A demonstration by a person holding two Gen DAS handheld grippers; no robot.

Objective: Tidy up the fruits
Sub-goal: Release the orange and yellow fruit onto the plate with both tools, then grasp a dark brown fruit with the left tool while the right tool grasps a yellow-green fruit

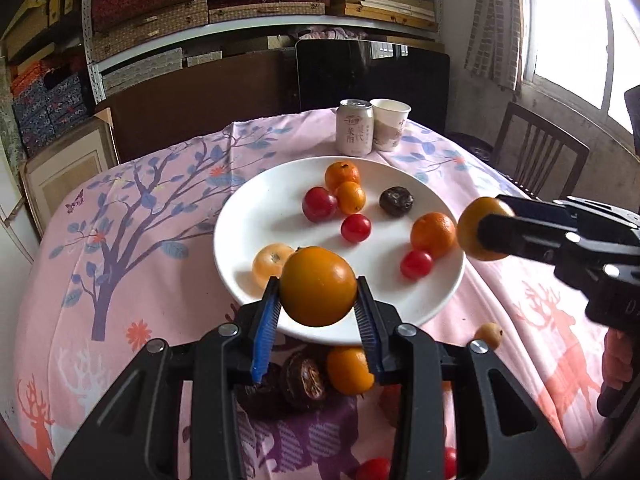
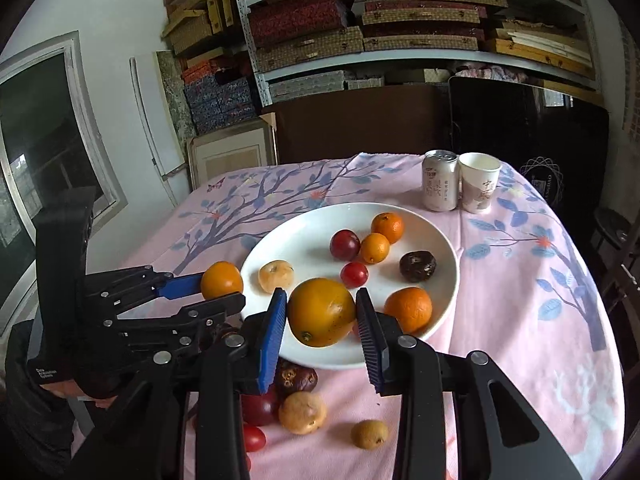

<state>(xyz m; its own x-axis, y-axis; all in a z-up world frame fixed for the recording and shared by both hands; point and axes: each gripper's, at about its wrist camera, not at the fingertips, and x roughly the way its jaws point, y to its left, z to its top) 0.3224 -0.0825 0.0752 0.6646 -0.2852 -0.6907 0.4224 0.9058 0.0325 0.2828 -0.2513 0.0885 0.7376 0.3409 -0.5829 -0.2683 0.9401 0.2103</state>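
A white plate (image 1: 256, 216) (image 2: 450, 248) on the pink tablecloth holds several fruits: oranges, red plums, a dark passion fruit (image 1: 396, 201) and a pale loquat (image 1: 270, 262). My left gripper (image 1: 318, 292) is shut on an orange fruit (image 1: 318, 286) above the plate's near rim; it also shows in the right wrist view (image 2: 221, 282). My right gripper (image 2: 322, 314) is shut on a larger orange fruit (image 2: 321, 312) over the plate's near edge; in the left wrist view it (image 1: 486, 228) hangs at the plate's right rim. Loose fruits (image 2: 303, 412) lie on the cloth near me.
A drink can (image 1: 354, 127) and a paper cup (image 1: 390, 124) stand behind the plate at the table's far edge. A wooden chair (image 1: 538, 152) stands to the right. Shelves of boxes line the back wall.
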